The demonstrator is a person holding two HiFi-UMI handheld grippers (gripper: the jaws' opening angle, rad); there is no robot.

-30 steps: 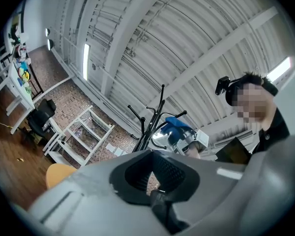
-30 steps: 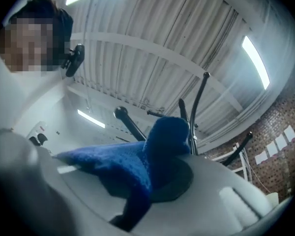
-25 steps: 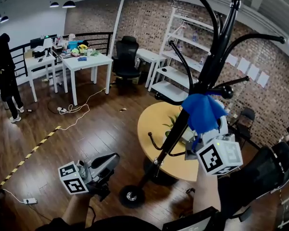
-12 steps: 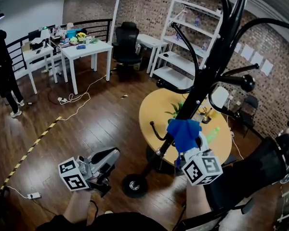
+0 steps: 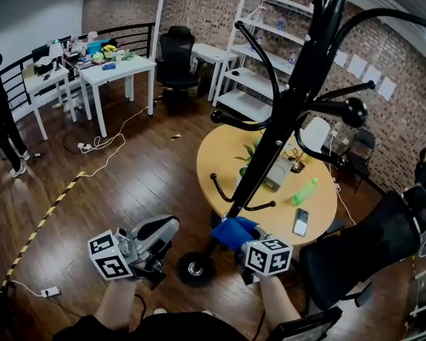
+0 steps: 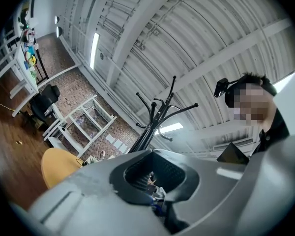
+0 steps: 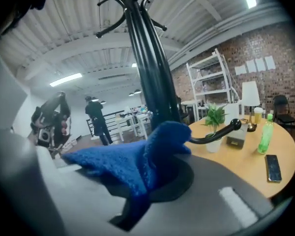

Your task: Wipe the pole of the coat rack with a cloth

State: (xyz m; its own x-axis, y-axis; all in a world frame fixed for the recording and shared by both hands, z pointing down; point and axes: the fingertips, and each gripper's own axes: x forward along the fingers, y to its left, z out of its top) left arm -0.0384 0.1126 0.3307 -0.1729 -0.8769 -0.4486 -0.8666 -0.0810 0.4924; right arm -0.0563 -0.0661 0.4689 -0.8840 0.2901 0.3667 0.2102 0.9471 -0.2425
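– Two hand-held grippers: states, nearest first?
– Left hand-held gripper (image 5: 160, 233): jaws together, nothing between them, low beside the coat rack base (image 5: 195, 270) on the floor. Right hand-held gripper (image 5: 236, 241): clamped on the blue cloth (image 5: 233, 231), which sits against the low end of the pole (image 5: 270, 168), just above the base.
– Handling?
– Cloth: soft, light, floppy; grip one bunched edge and leave a flap free to wrap. Pole: stiff, smooth. Rack judged tippable, so press lightly. Round desk (image 5: 326, 212) stands behind.

Blue cloth (image 5: 231, 231) low on black pole (image 5: 265, 158), apparently touching.
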